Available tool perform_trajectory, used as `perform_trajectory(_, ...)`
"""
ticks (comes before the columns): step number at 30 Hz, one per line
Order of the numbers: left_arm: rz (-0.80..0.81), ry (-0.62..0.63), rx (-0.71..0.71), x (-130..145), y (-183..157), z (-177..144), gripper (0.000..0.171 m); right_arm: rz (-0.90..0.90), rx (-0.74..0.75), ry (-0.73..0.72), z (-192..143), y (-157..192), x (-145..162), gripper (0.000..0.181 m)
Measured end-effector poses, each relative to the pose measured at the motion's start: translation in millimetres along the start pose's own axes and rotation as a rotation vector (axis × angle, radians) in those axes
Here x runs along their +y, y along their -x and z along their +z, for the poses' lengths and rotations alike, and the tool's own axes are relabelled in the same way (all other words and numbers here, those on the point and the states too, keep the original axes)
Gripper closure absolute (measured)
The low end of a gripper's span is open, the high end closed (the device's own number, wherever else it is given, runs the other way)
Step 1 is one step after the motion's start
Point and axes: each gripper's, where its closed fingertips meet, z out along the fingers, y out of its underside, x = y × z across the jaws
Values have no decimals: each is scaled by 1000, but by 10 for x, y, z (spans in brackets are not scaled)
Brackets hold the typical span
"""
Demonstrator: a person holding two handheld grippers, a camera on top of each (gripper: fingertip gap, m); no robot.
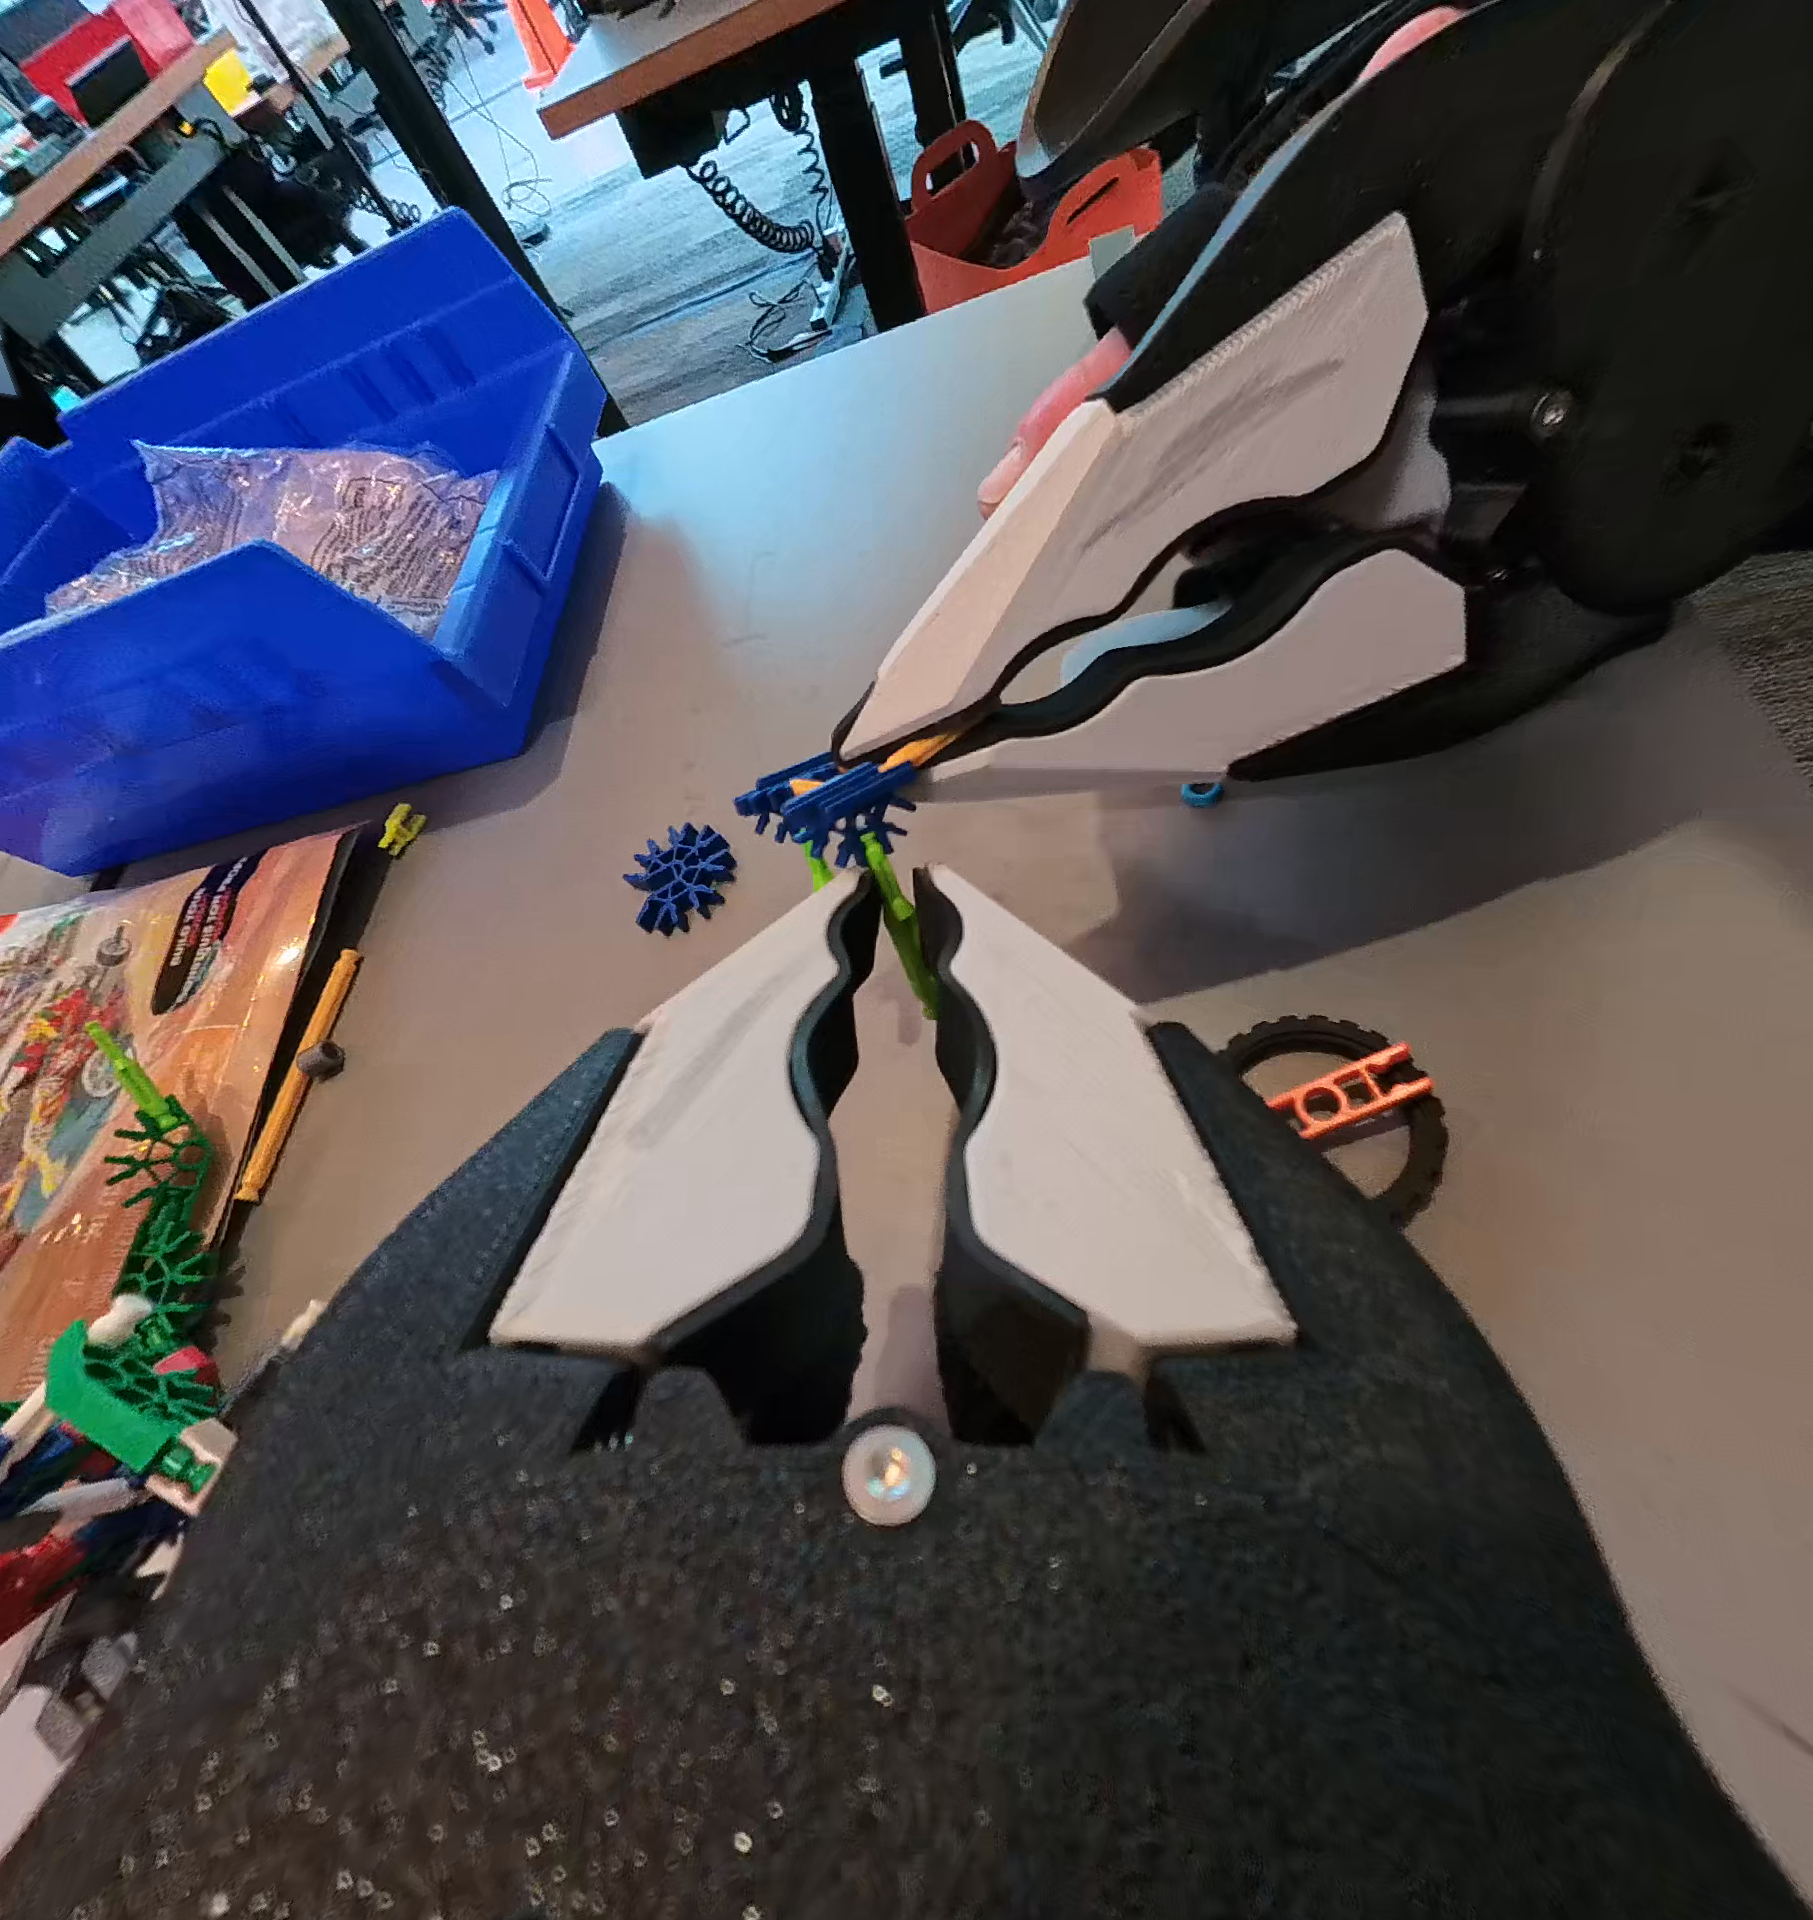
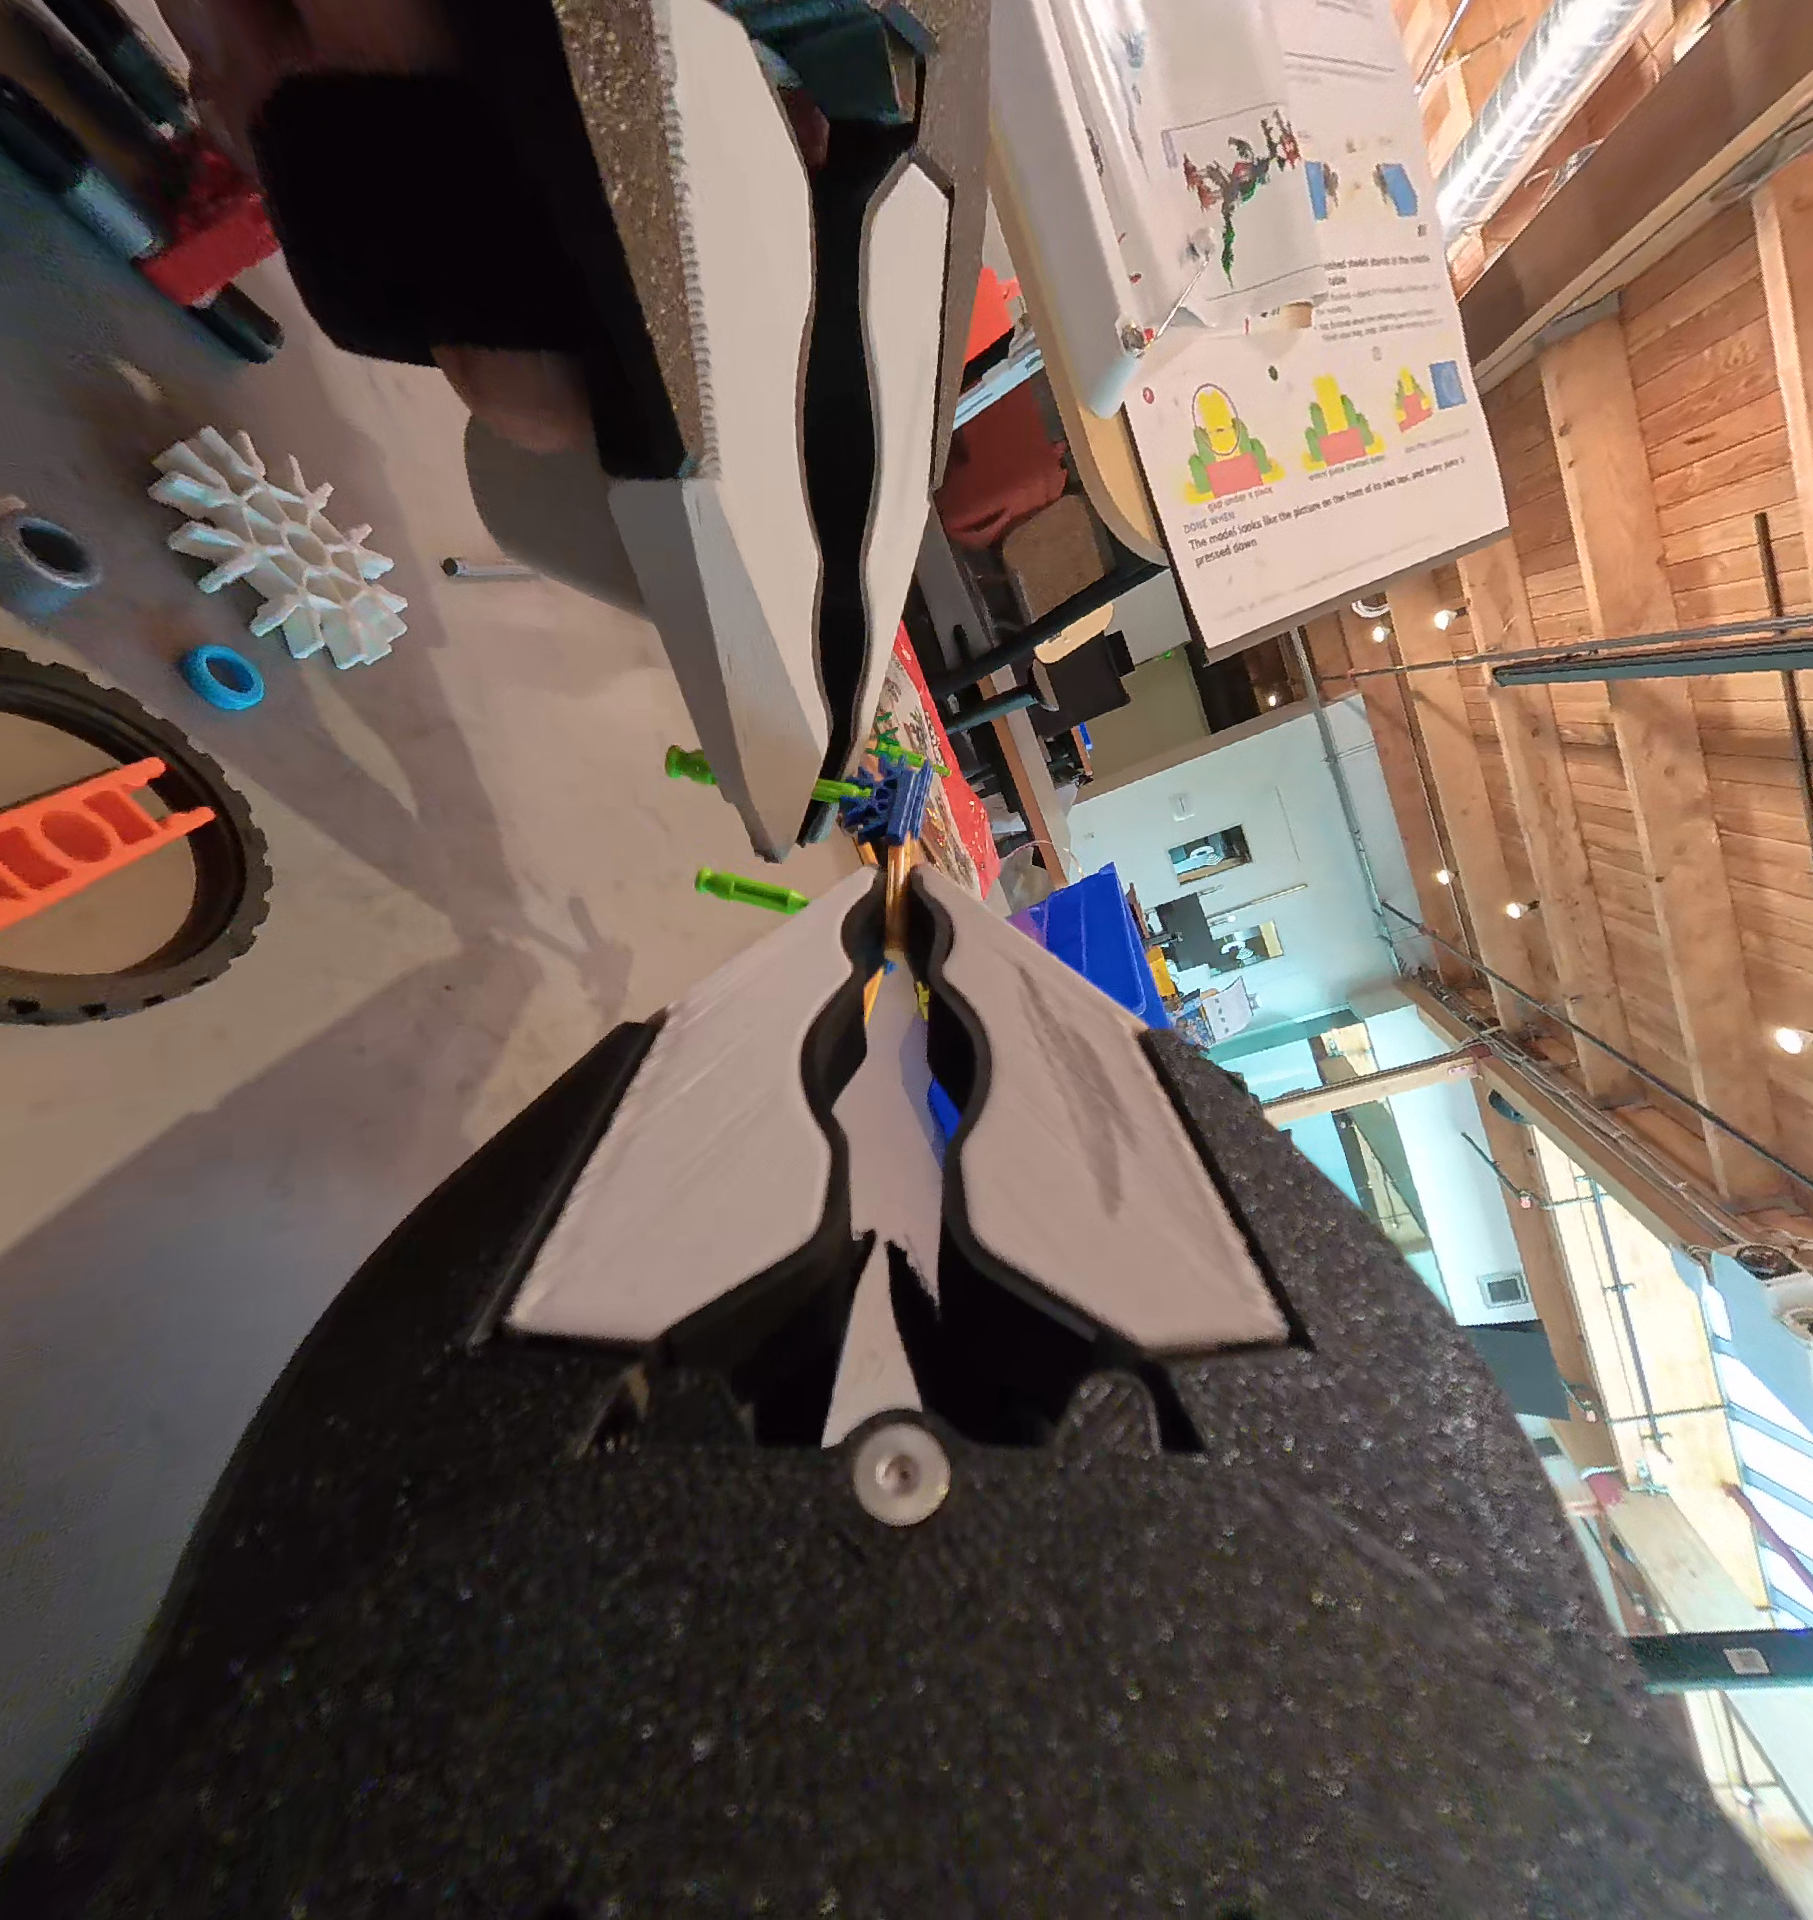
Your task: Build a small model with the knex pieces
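My left gripper [image 1: 894,883] is shut on a light green rod [image 1: 898,928] that plugs into a cluster of blue snowflake connectors [image 1: 829,808]. My right gripper [image 1: 881,769] reaches in from the upper right, shut on a yellow-orange rod [image 1: 917,750] that joins the same cluster. The two sets of tips nearly meet just above the grey table [image 1: 1504,1039]. In the right wrist view, my right gripper [image 2: 894,883] pinches the yellow-orange rod [image 2: 895,914]. The left gripper [image 2: 814,831] comes down from above onto the blue cluster [image 2: 886,805].
A loose blue snowflake connector [image 1: 684,878] lies left of the cluster. A blue bin [image 1: 258,665], a toy box [image 1: 102,1039], green connectors [image 1: 164,1247] and a yellow rod [image 1: 299,1070] are at left. A black tyre [image 1: 1427,1153] with an orange connector [image 1: 1343,1103] is at right. A white connector [image 2: 278,551], blue ring [image 2: 221,677] and green rod [image 2: 751,890] lie nearby. Only a small space, under 4 cm, lies between the two pairs of fingers.
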Motion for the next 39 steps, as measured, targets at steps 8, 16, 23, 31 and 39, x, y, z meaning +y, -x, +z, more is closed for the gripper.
perform_trajectory(8, 81, -5, -85, -16, 79, 18, 169, 86, -19, 5, 13, -10, 18, 169)
perform_trajectory(16, 86, -29, -137, -28, 185, -8, 169, 245, -35, -20, -41, -142, 94, 147)
perform_trajectory(23, 71, -36, -156, -34, 244, -34, 169, 210, -51, -92, -103, -110, -46, 170)
perform_trajectory(31, 52, -44, -157, -49, 260, -31, 170, 197, -87, -105, -97, -35, -82, 180)
perform_trajectory(39, 29, -47, -154, -50, 280, -20, 170, 224, -115, -96, -72, 2, -70, 181)
